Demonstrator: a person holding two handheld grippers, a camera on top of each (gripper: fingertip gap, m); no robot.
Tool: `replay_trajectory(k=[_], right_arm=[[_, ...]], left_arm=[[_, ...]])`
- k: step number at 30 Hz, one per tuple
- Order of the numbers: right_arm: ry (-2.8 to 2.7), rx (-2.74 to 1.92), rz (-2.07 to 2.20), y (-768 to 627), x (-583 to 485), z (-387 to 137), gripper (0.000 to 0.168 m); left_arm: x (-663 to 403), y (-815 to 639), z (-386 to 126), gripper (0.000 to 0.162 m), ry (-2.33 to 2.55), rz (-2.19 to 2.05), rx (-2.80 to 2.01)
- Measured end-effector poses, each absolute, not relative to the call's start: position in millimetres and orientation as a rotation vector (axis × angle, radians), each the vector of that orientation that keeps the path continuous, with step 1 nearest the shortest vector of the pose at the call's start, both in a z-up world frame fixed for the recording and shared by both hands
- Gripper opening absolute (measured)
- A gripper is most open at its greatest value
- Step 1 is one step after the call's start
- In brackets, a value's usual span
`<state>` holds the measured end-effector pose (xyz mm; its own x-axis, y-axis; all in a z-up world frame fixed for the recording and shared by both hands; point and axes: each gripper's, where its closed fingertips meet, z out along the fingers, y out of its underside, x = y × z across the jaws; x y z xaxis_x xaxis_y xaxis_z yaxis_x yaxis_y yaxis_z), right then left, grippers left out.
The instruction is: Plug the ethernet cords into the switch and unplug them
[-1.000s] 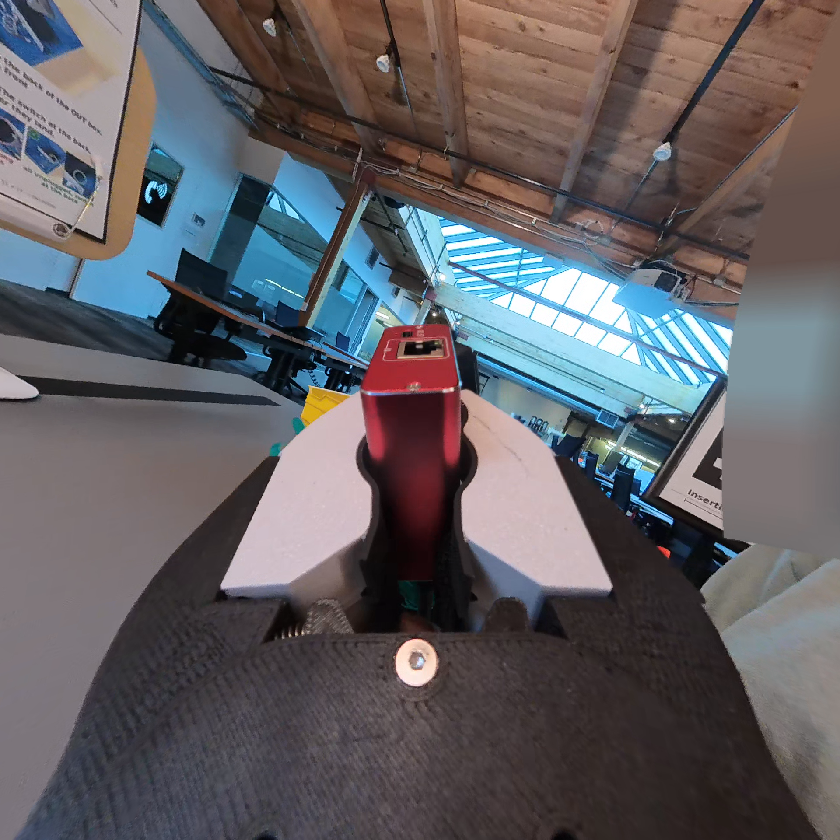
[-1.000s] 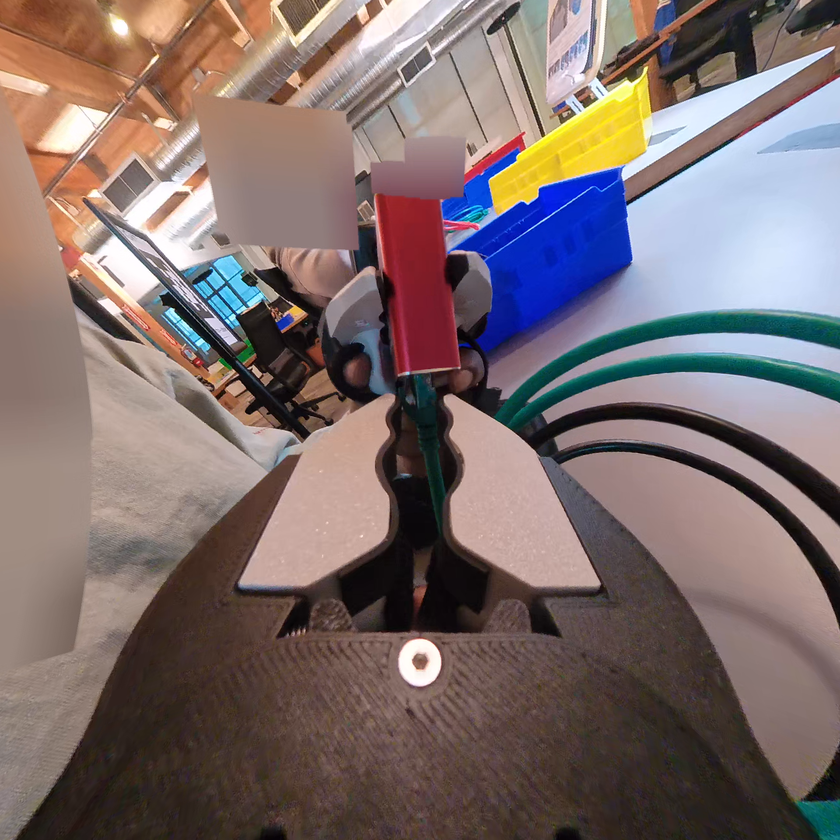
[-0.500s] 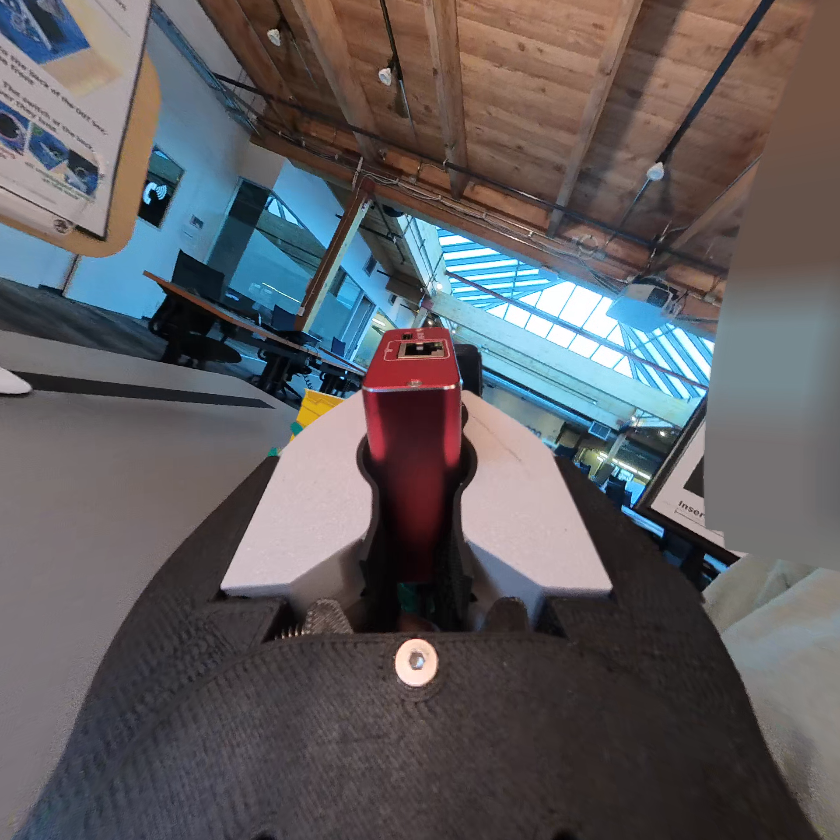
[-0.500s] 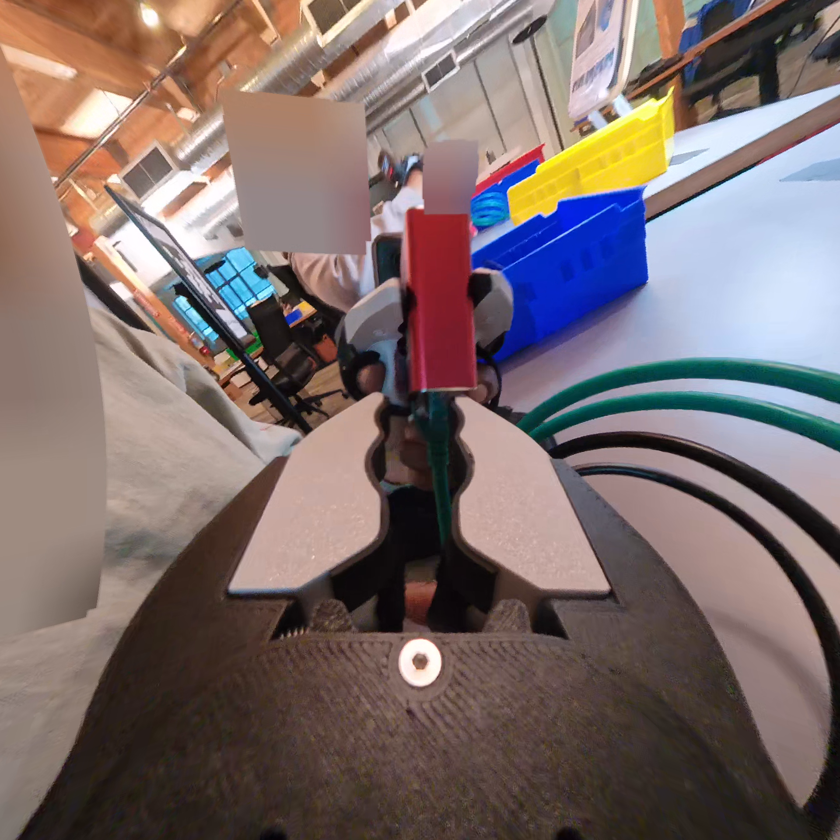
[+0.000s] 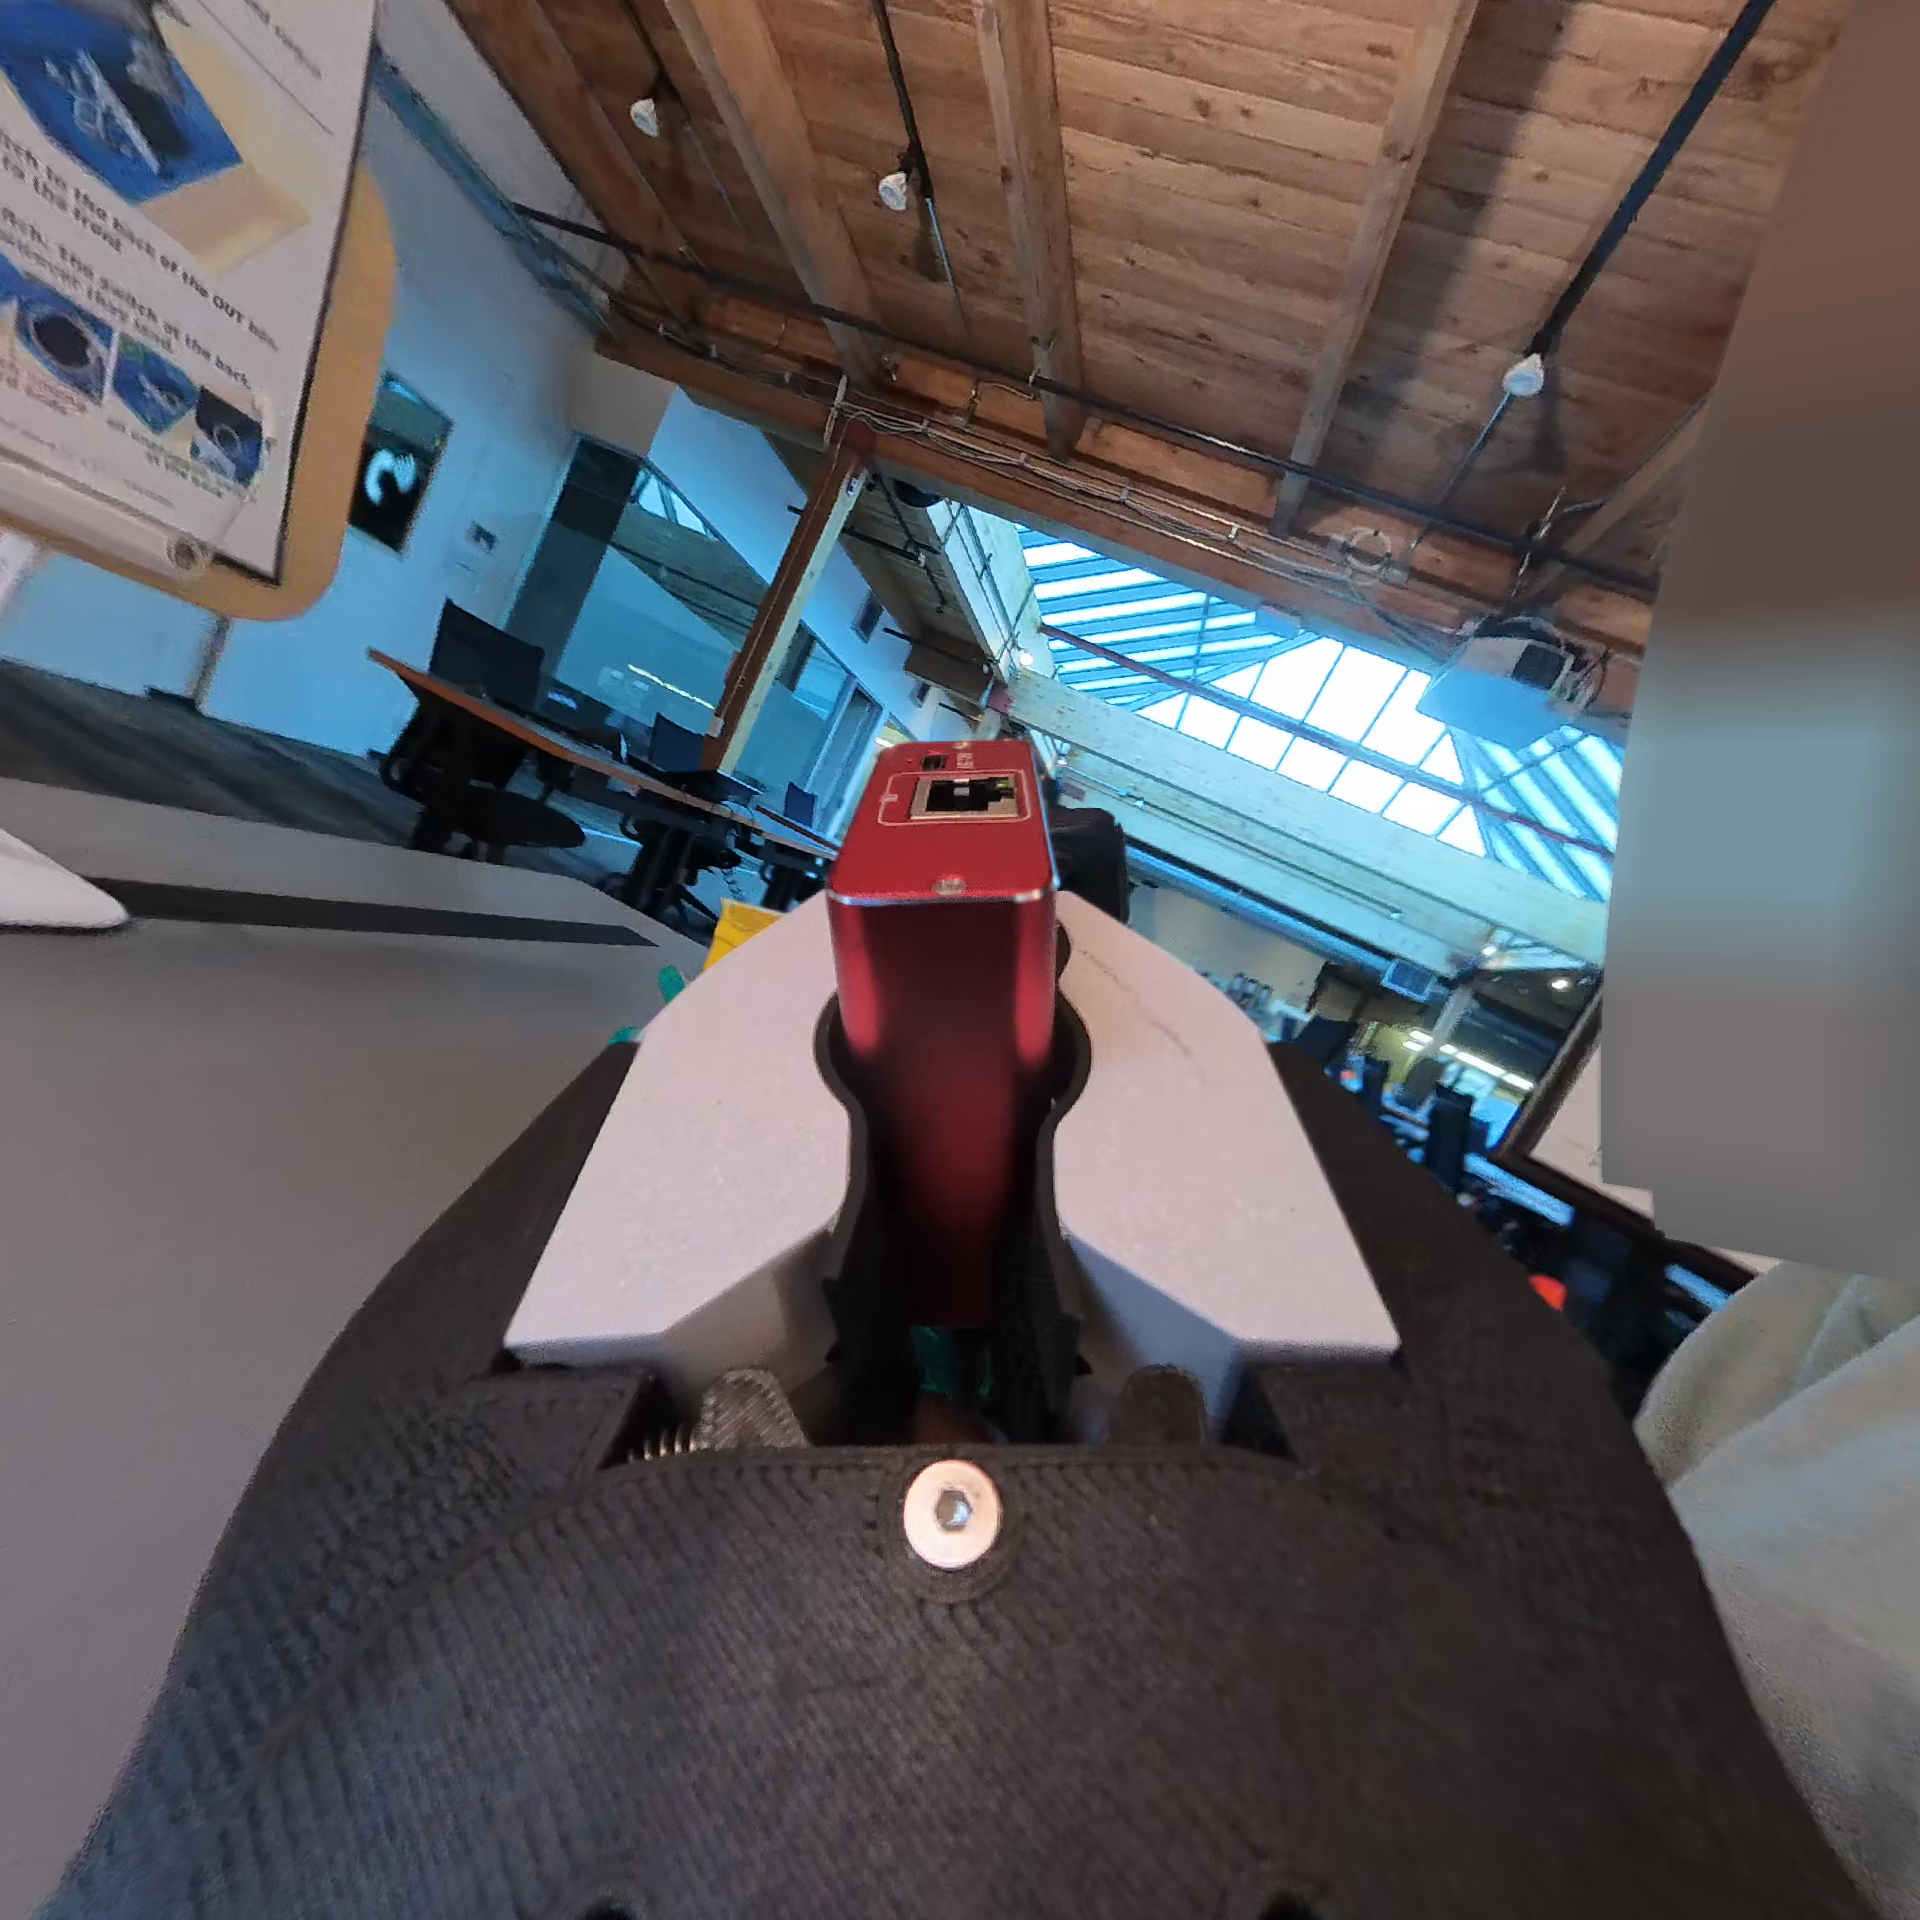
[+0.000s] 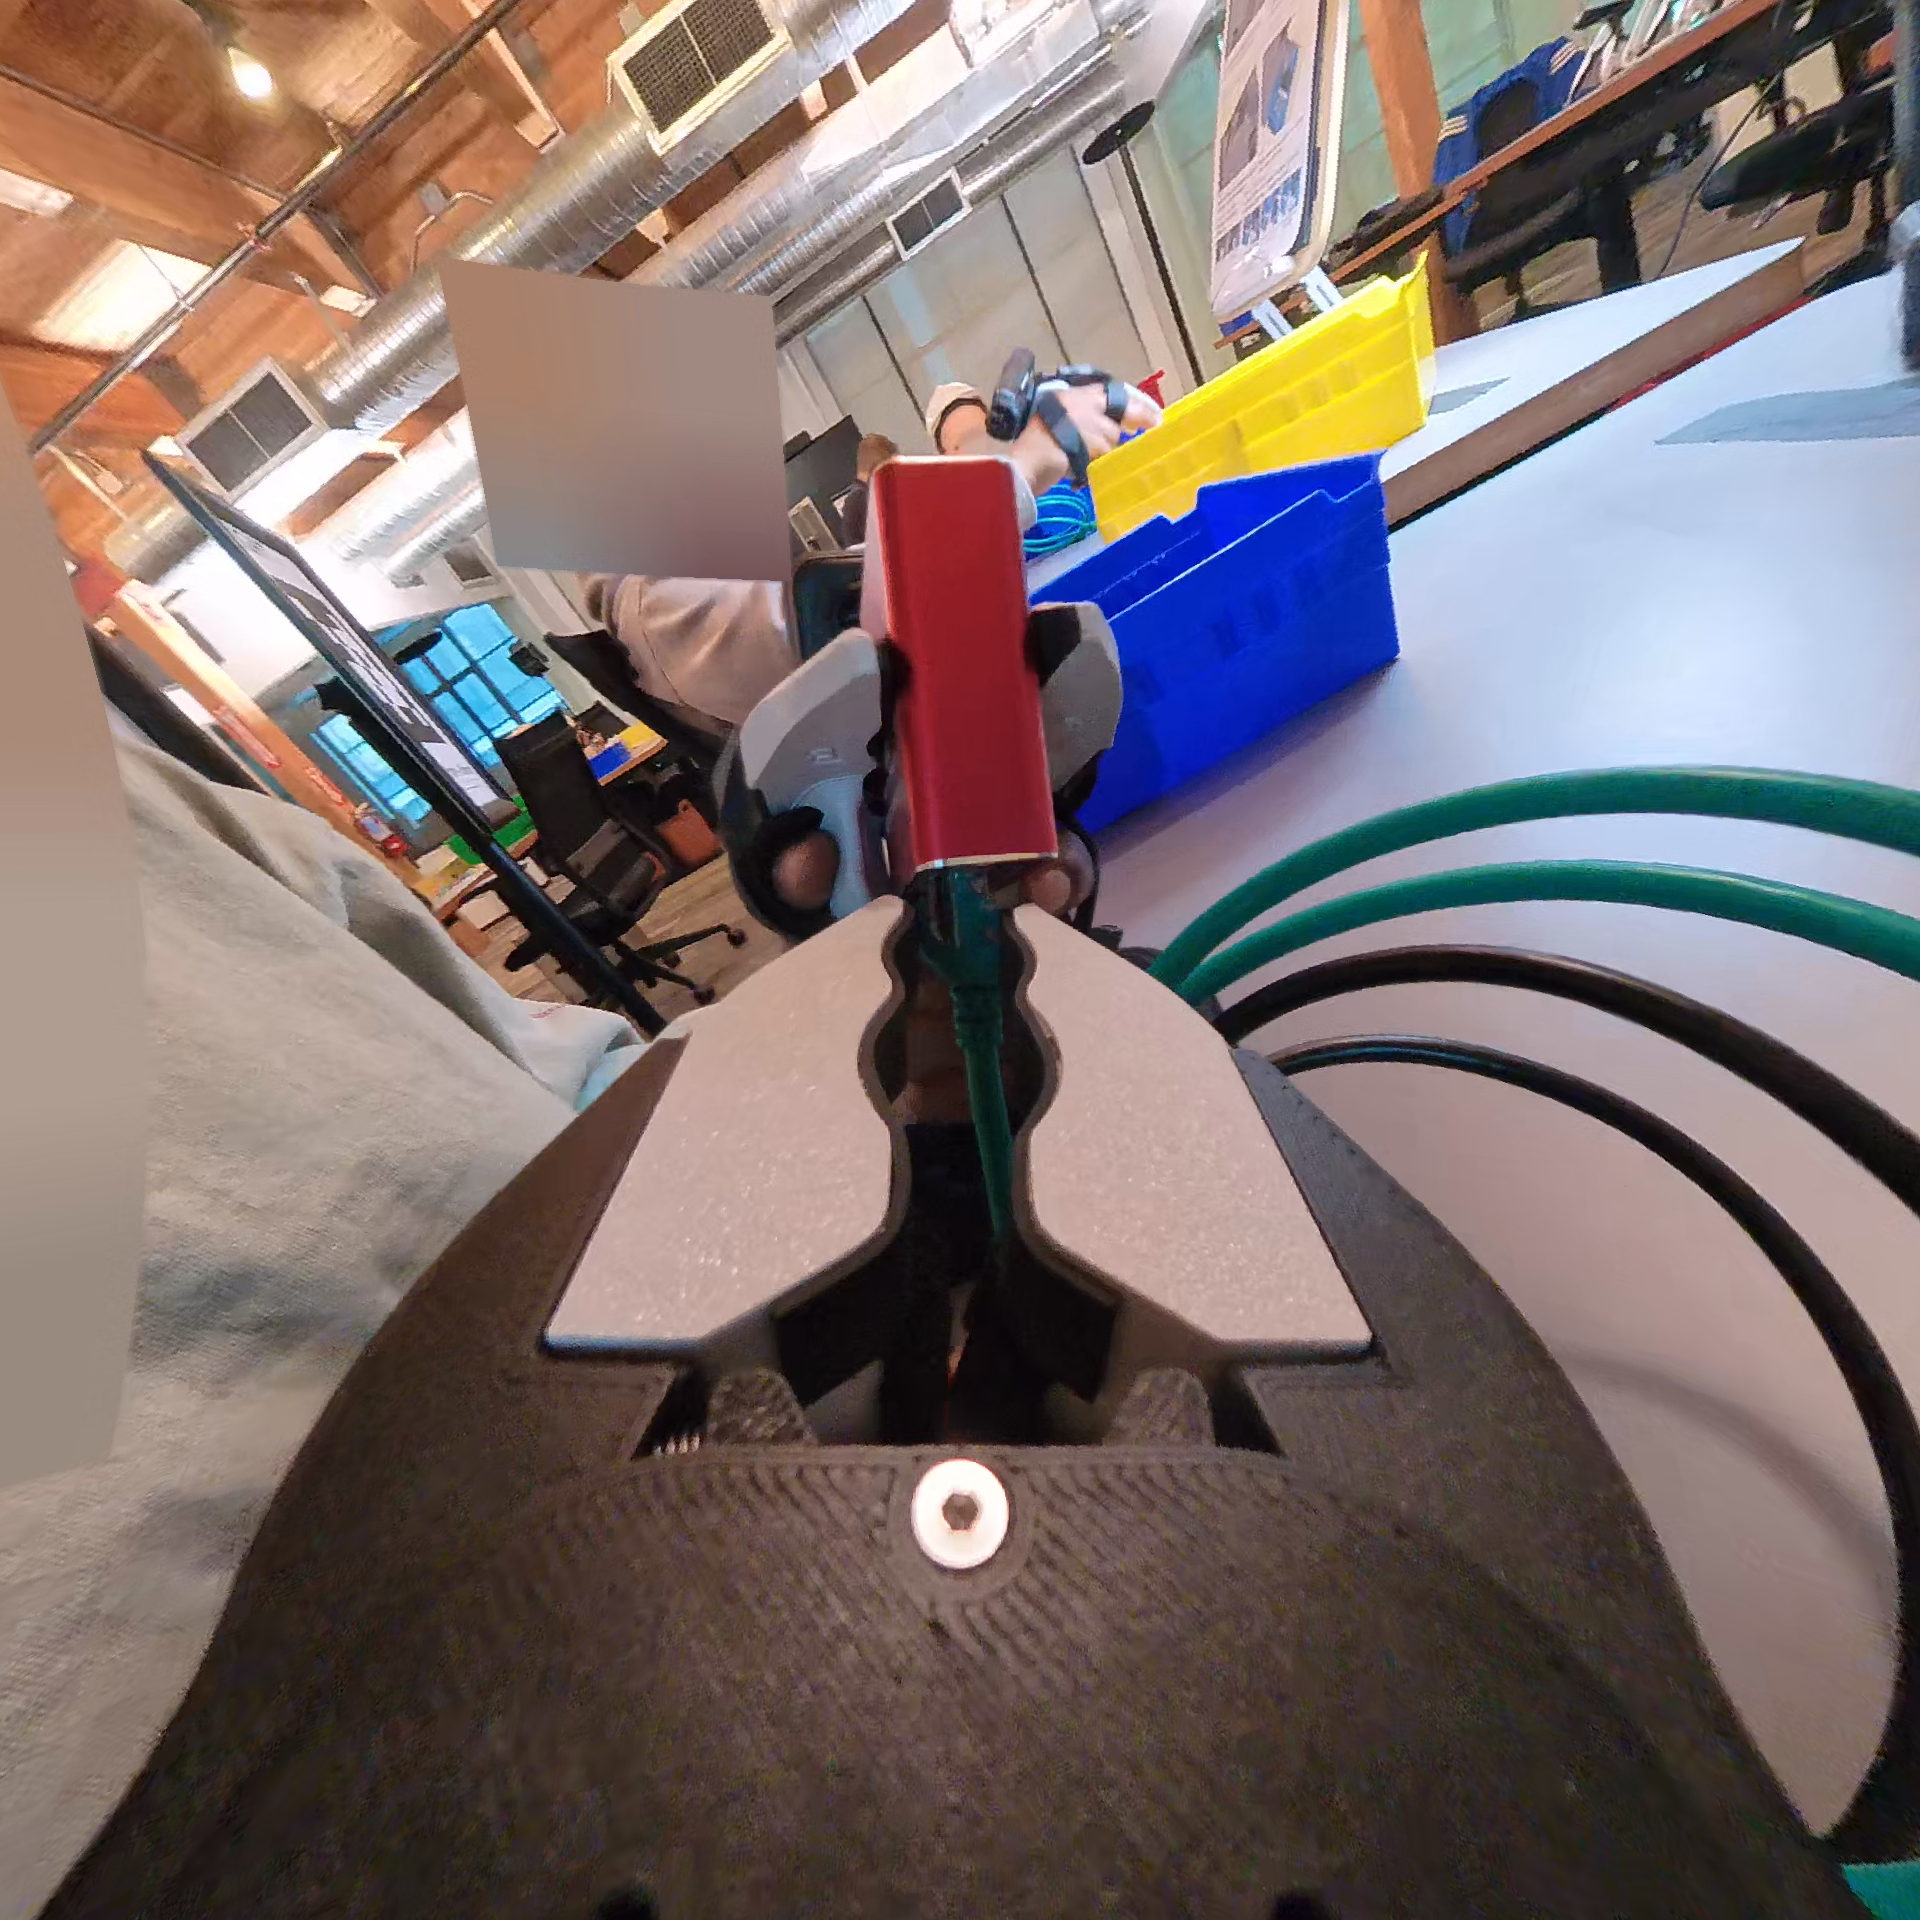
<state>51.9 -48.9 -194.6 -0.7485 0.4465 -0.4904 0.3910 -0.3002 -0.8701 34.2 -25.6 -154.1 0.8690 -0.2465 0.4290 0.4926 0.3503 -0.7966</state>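
Note:
My left gripper [image 5: 940, 987] is shut on the red switch [image 5: 935, 1039] and holds it up off the table. An empty port [image 5: 961, 798] shows on the switch's far end. A green ethernet cord [image 5: 951, 1371] enters its near end. In the right wrist view, my right gripper [image 6: 961, 930] is shut on the green cord's plug [image 6: 956, 935]. The plug sits in the near end of the switch [image 6: 961, 665]. The left gripper's grey fingers [image 6: 810, 738] clamp the switch from behind.
Loops of green cord [image 6: 1558, 800] and black cable [image 6: 1558, 997] lie on the grey table [image 6: 1662, 582] to the right. A blue bin [image 6: 1247, 634] and a yellow bin [image 6: 1299, 416] stand beyond. Another person works behind them. A pale sleeve [image 6: 260, 1039] is at left. About 5 cm separates my left fingertips from my right.
Both grippers keep their holds and the plug stays in the switch. In the right wrist view the switch now leans slightly left at its top. The background has shifted a little.

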Motion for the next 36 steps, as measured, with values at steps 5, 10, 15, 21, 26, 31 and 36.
replay_trajectory(k=[5,10,15,21,26,31,36], right_arm=[[-1.774,-1.022,2.224,-39,52,-188,0.014],[-1.788,-0.927,2.102,-43,55,-187,0.014],[-1.802,-0.993,1.812,-27,45,-206,0.013],[-1.815,-0.871,1.743,-2,75,-182,0.013],[-1.753,-0.818,1.355,54,97,-157,0.013],[-1.497,-0.913,1.154,151,136,-122,0.013],[-1.301,-1.185,1.116,245,163,-150,0.013]], left_arm=[[47,-25,-151,0.03,-0.138,-0.307,-1.142],[53,-29,-147,0.029,-0.052,-0.24,-1.136],[42,-73,-109,0.029,-0.041,-0.32,-0.829],[17,-77,-119,0.029,-0.174,-0.43,-0.822],[15,-73,-126,0.029,-0.211,-0.46,-0.842],[10,-76,-125,0.03,-0.24,-0.499,-0.807],[10,-73,-127,0.029,-0.244,-0.498,-0.822]])
